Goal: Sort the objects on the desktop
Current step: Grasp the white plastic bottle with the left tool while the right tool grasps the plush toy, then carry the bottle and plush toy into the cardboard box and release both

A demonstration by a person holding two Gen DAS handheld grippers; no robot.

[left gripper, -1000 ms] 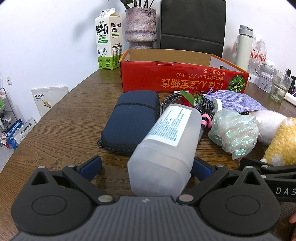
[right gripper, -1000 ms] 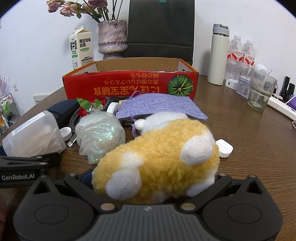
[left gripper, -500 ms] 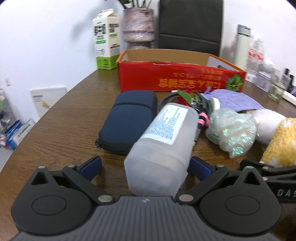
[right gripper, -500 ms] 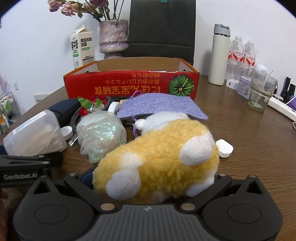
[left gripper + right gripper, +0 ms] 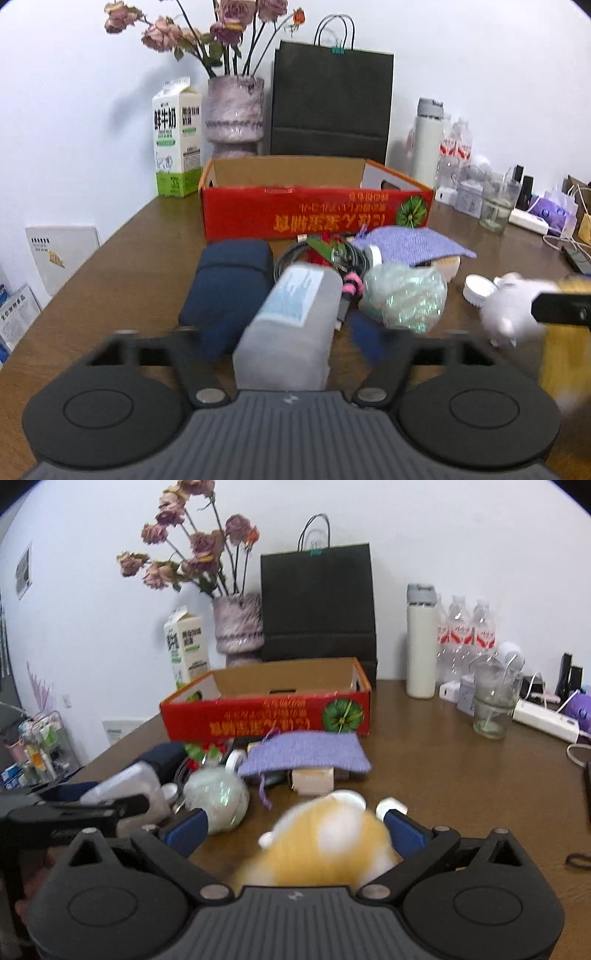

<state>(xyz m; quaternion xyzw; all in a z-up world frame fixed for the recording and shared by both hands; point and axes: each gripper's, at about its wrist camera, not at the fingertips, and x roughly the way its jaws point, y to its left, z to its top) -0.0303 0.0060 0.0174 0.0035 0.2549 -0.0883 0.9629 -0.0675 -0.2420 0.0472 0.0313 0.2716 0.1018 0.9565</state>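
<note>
A frosted plastic bottle (image 5: 291, 325) lies on the table between the fingers of my left gripper (image 5: 290, 338). The jaws are closing around it, with a gap still showing on the right side. A yellow and white plush toy (image 5: 325, 845), blurred, sits low between the wide-spread blue fingers (image 5: 188, 829) of my right gripper (image 5: 295, 829), and the left pad stands clear of it. Ahead stands the open red cardboard box (image 5: 314, 218). A navy pouch (image 5: 229, 291), an iridescent bundle (image 5: 402, 299) and a purple cloth pouch (image 5: 410, 243) lie before it.
A milk carton (image 5: 177, 140), a flower vase (image 5: 234, 110) and a black paper bag (image 5: 332, 99) stand behind the box. At the right are a thermos (image 5: 421, 642), water bottles (image 5: 465, 638), a glass (image 5: 493, 705) and a power strip (image 5: 546, 720). A white lid (image 5: 478, 291) and a cable coil (image 5: 291, 254) lie among the clutter.
Both views have risen and tilted up. The left fingers have moved inward toward the bottle. The right gripper has drawn back and up, so the plush looks lower and the blue fingers now show.
</note>
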